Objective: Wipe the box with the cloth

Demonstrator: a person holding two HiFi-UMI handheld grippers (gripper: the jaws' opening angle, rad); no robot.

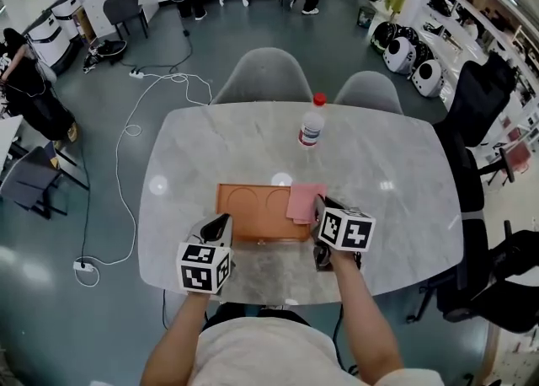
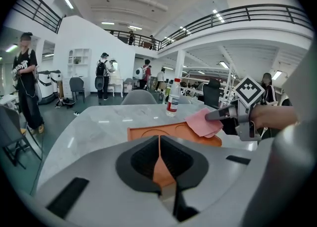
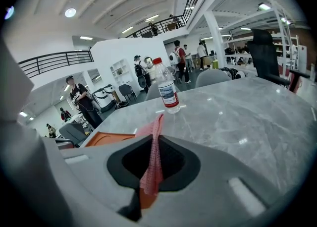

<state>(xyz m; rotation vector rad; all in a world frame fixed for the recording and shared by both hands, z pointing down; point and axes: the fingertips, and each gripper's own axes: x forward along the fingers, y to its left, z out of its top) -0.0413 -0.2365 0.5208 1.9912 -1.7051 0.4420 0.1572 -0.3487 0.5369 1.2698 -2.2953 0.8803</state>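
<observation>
A flat orange box with two round recesses lies on the marble table, just in front of me. My left gripper is at its near left corner, and in the left gripper view the jaws are shut on the box's edge. My right gripper is shut on a pink cloth, which rests on the box's right end. In the right gripper view the cloth hangs pinched between the jaws, with the box to the left.
A clear plastic bottle with a red cap stands upright on the table beyond the box. Two grey chairs are tucked in at the far side. Black office chairs stand to the right. The table's near edge is close to my arms.
</observation>
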